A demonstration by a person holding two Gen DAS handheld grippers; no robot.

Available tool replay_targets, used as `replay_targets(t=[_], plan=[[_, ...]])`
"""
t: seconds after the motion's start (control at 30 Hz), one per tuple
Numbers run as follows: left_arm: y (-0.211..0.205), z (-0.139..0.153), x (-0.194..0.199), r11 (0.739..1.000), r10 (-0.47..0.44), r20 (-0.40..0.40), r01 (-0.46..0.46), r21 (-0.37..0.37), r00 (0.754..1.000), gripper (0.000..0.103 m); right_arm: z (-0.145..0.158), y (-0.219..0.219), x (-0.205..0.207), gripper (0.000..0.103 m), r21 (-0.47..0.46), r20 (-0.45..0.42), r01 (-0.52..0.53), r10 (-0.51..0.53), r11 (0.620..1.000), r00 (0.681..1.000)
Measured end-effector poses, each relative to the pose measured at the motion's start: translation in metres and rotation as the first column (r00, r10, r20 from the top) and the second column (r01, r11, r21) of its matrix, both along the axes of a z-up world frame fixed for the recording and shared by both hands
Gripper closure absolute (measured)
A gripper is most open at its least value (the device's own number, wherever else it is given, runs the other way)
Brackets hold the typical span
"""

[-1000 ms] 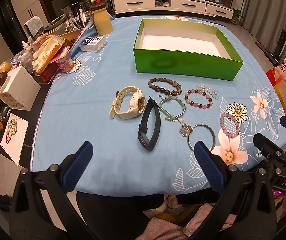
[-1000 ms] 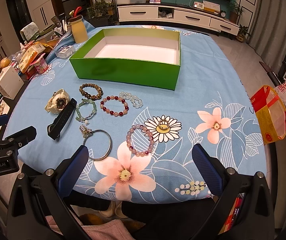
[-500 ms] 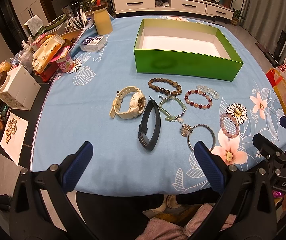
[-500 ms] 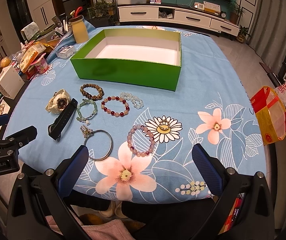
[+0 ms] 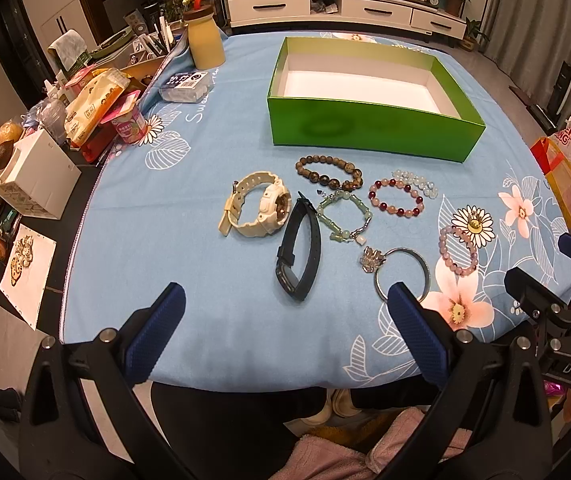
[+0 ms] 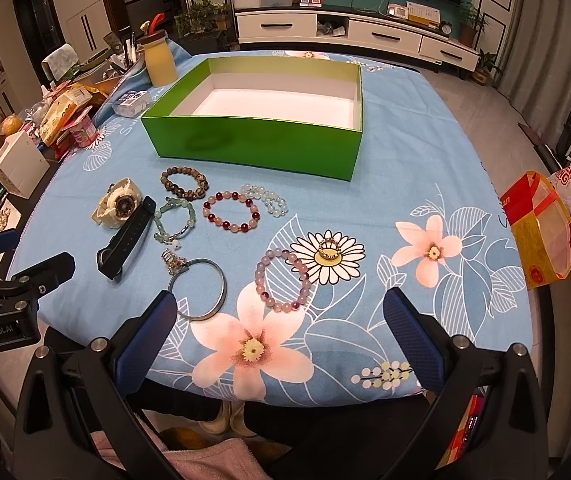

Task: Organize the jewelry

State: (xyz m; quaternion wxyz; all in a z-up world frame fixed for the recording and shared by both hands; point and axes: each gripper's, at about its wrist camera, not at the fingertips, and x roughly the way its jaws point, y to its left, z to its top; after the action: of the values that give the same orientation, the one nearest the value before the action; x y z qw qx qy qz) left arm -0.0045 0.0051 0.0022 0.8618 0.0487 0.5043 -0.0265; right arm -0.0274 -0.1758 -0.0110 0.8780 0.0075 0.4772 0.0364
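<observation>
On blue floral cloth, bracelets and 2 watches are lying before the empty green box [image 6: 253, 152]. Left gripper [image 5: 285, 320] and right gripper [image 6: 277, 322] are hovering wide, holding nothing. Advisable: descending squarely over the silver bangle [image 6: 199, 288], lying nearest beside the right gripper's left finger.

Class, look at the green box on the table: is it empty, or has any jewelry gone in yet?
Empty. The green box shows only its bare white floor in both views, with no lid on it.
</observation>
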Motion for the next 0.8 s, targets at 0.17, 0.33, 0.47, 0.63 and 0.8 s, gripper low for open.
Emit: replay_targets(t=[0.17, 0.33, 0.47, 0.63, 0.8], plan=[[0.000, 0.000, 0.000, 1.000, -0.001, 0.005, 0.001, -0.004, 1.000, 0.002, 0.000, 0.000, 0.000, 0.001, 0.004, 0.002, 0.003, -0.003, 1.000, 1.000], [0.016, -0.007, 0.001, 0.992, 0.027, 0.039, -0.022, -0.127, 0.999, 0.002, -0.005, -0.004, -0.002, 0.001, 0.053, 0.035, -0.026, 0.024, 0.998, 0.999], [0.031, -0.024, 0.002, 0.984, 0.058, 0.068, -0.046, -0.174, 0.996, 0.002, -0.023, -0.008, -0.007, 0.001, 0.080, 0.066, -0.069, 0.064, 0.994, 0.996], [0.036, -0.047, 0.002, 0.977, 0.028, 0.066, -0.013, -0.214, 0.997, 0.002, -0.041, -0.004, -0.016, 0.001, 0.083, 0.105, -0.134, 0.125, 0.987, 0.987], [0.036, -0.064, -0.001, 0.973, 0.004, 0.075, 0.014, -0.229, 0.997, 0.007, -0.062, 0.004, -0.015, 0.018, 0.104, 0.095, -0.185, 0.176, 0.977, 0.980]])
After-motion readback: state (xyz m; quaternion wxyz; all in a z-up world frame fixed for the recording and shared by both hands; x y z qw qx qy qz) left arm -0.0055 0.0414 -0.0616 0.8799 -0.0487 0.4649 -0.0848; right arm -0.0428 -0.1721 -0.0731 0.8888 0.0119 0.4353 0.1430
